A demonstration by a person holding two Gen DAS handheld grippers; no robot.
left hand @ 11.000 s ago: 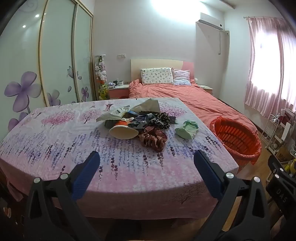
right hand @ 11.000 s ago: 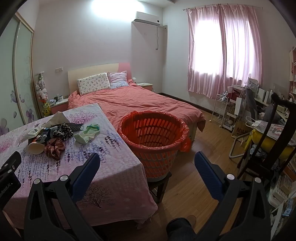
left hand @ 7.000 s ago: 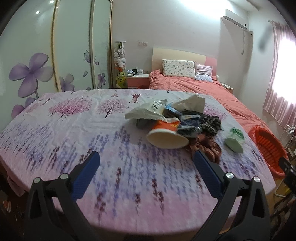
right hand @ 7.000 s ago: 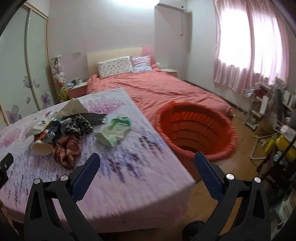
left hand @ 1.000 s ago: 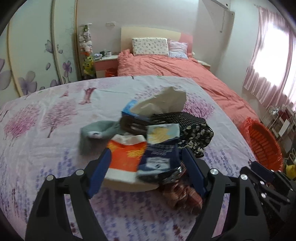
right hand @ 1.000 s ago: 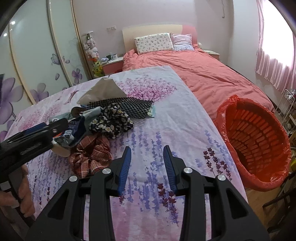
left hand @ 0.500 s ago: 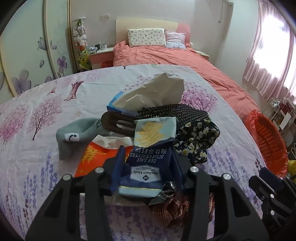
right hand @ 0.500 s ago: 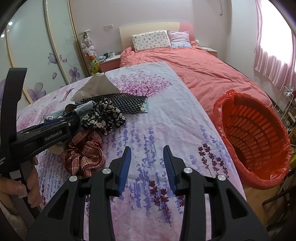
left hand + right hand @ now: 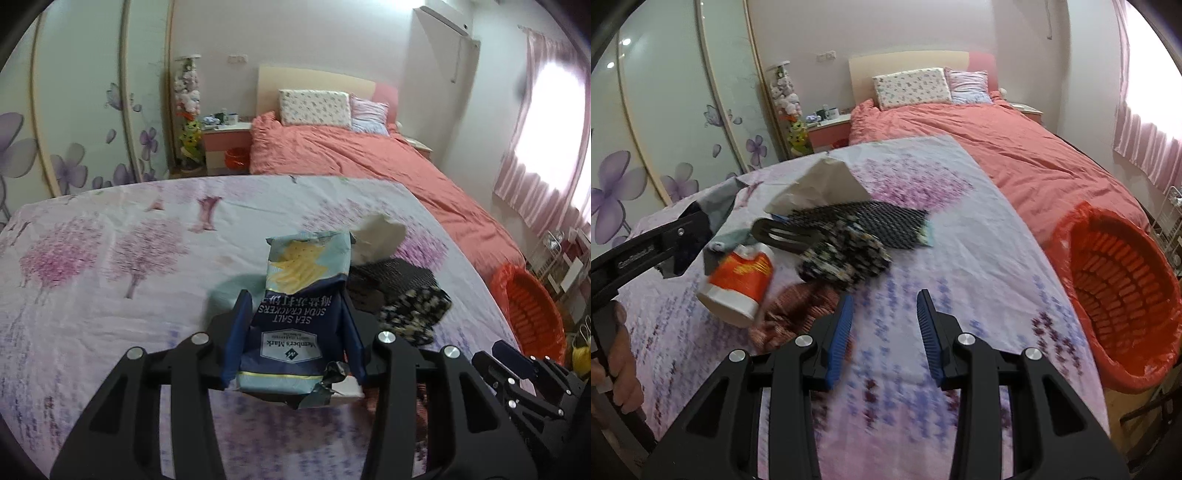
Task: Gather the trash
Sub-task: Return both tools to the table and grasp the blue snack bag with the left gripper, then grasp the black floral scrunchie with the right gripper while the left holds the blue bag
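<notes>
My left gripper (image 9: 293, 308) is shut on a blue soda cracker bag (image 9: 301, 306) and holds it up above the table. From the right wrist view the left gripper (image 9: 690, 236) shows at the left, above the pile. The pile holds an orange and white paper cup (image 9: 738, 286), a crumpled paper bag (image 9: 820, 184), a black mesh piece (image 9: 871, 221), a floral scrunchie (image 9: 842, 258) and a plaid scrunchie (image 9: 798, 314). My right gripper (image 9: 884, 325) is partly open and empty above the tablecloth, right of the pile. The red trash basket (image 9: 1123, 295) stands at the right.
The table has a pink and purple floral cloth (image 9: 960, 240). The basket also shows in the left wrist view (image 9: 532, 306). A bed with a salmon cover (image 9: 351, 155) lies behind. A wardrobe with flower doors (image 9: 74, 110) fills the left wall.
My left gripper has closed on the cracker bag and lifted it off the pile. My right gripper has shifted a little toward the pile and stayed partly open.
</notes>
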